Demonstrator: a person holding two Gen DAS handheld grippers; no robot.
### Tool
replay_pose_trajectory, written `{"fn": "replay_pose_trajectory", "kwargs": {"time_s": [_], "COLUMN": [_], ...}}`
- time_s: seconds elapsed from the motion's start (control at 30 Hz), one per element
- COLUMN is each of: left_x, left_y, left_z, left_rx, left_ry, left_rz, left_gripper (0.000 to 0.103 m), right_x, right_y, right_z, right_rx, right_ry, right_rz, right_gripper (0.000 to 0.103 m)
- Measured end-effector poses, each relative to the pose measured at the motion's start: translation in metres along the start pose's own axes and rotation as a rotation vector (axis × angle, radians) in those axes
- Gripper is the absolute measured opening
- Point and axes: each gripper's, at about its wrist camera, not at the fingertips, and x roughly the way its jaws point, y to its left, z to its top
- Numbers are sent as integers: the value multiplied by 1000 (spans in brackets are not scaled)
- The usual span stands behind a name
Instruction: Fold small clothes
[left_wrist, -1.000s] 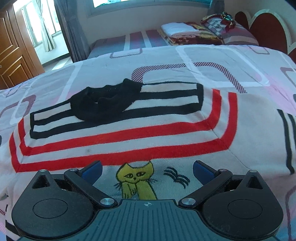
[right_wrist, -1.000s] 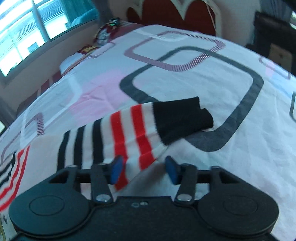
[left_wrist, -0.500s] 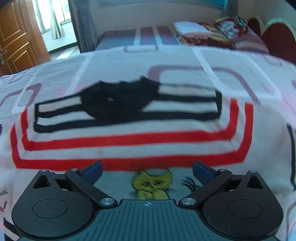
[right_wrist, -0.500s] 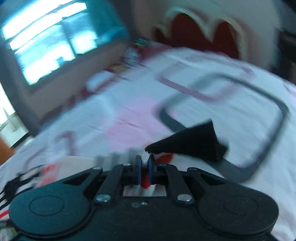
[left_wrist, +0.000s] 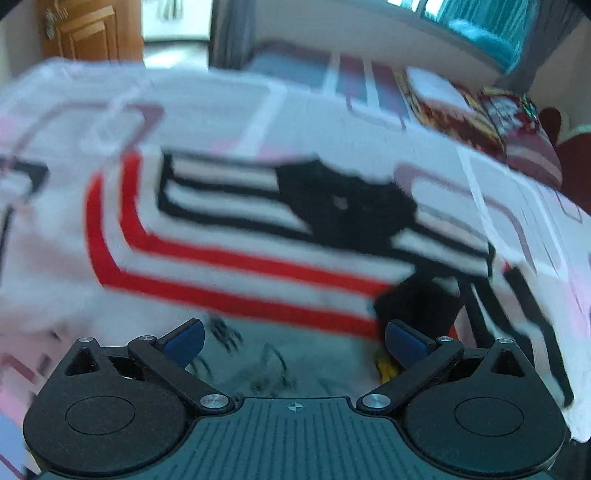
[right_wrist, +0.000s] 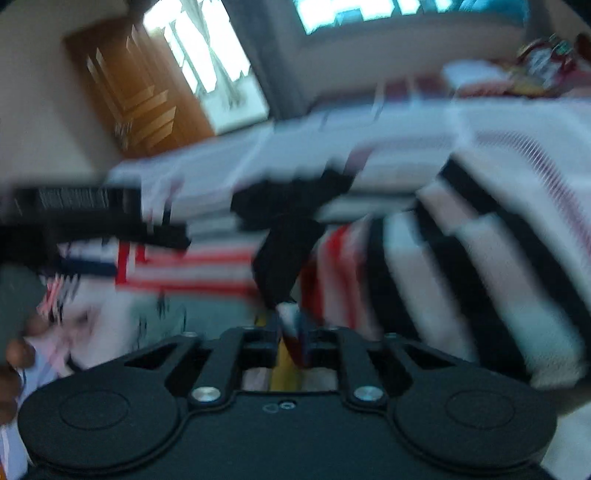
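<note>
Patterned bedspread (left_wrist: 498, 192), wooden door (right_wrist: 140, 96), left claw (left_wrist: 293, 338) spread empty, right claw (right_wrist: 295, 332) opening, sleeve (right_wrist: 284, 254) between.

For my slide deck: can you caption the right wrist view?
Right tongs, jaws opening, with the striped sweater's sleeve between them, folded across its body on the bed.

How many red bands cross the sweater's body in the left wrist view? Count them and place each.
2. The outer band lies lower on the sweater; the inner band nests just above it. The folded sleeve covers their right ends; more may hide there.
</note>
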Motion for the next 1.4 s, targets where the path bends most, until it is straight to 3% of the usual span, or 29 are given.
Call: {"fn": "replay_pose_trajectory", "kwargs": {"time_s": [0.1, 0.2, 0.27, 0.33, 0.47, 0.53, 0.63, 0.67, 0.73, 0.93, 1.03, 1.13, 1.23, 1.27, 1.4], "left_x": [12, 22, 31, 34, 33, 32, 35, 36, 39, 20, -1, -16, -11, -5, 25], "left_y": [-4, -15, -25, -31, -25, -20, -18, -18, -15, -14, 3, 28, 55, 62, 81], "left_z": [-12, -24, -30, -36, -38, -37, -34, -34, -33, -31, -13, 5, 10, 8, -8], "left_rx": [-41, -73, -65, -68, -142, -168, -172, -173, -192, -183, -233, -233, -267, -275, -303], "left_ry": [66, 100, 108, 74, 7, -26, -42, -49, -49, -135, -219, -290, -287, -281, -213], "left_rz": [-94, -167, -173, -158, -202, -222, -210, -209, -209, -224, -232, -180, -110, -86, -22], "left_gripper": [103, 103, 103, 103, 99, 76, 51, 29, 15, 10, 10, 10, 10, 10, 10], "right_x": [-8, -38, -57, -74, -94, -96, -95, -95, -95, -96, -91, -84, -73, -71, -66], "right_y": [6, -2, -5, -13, -21, -30, -46, -51, -56, -64, -67, -62, -59, -59, -52], "right_z": [-1, -1, -7, -14, -42, -51, -57, -58, -61, -66, -64, -58, -54, -53, -52], "right_rx": [-48, -66, -65, -67, -77, -58, -2, 17, 27, 32, 32, 13, -13, -15, -26], "right_ry": [-6, -48, -66, -73, -94, -92, -83, -82, -81, -76, -63, -73, -67, -62, -66], "right_rz": [-10, -33, -59, -87, -185, -217, -247, -250, -264, -329, -347, -350, -359, -357, -332], "right_gripper": [37, 38, 39, 38, 40, 41, 41, 41, 41, 42, 41, 39, 34, 28, 18]}}
